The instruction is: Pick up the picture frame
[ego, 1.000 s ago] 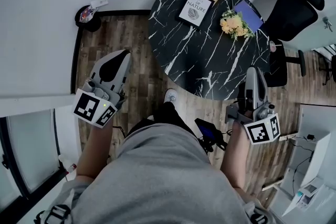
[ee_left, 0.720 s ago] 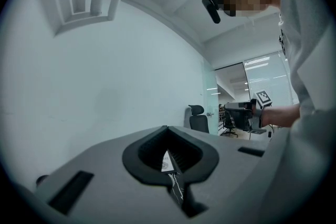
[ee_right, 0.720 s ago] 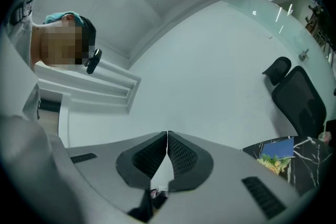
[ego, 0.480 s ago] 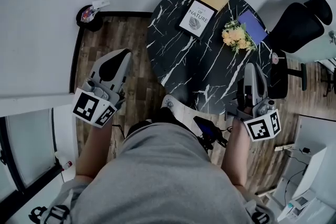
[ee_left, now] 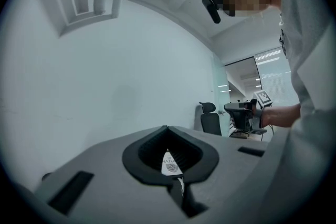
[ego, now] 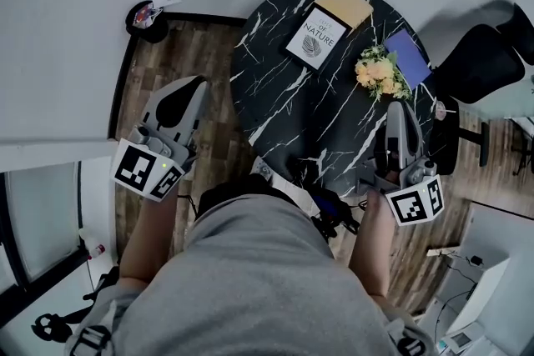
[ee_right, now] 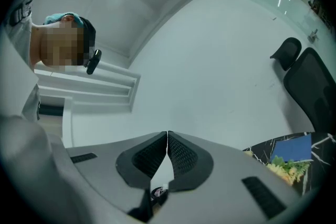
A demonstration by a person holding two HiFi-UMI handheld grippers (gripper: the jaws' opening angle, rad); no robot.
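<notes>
Marble worktop draws closer underfoot, but the frame sits well ahead. Left tongs and right tongs are clenched, empty, so no grab yet.

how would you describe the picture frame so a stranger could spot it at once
Find the round black marble-look table. On its far side are a tan pad, a blue book and yellow flowers. The picture frame is beside the tan pad: the only dark-bordered white print, with a leaf emblem.

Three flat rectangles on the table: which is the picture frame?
The black-edged white picture frame with the leaf print; the tan notebook and blue notebook are plain.
</notes>
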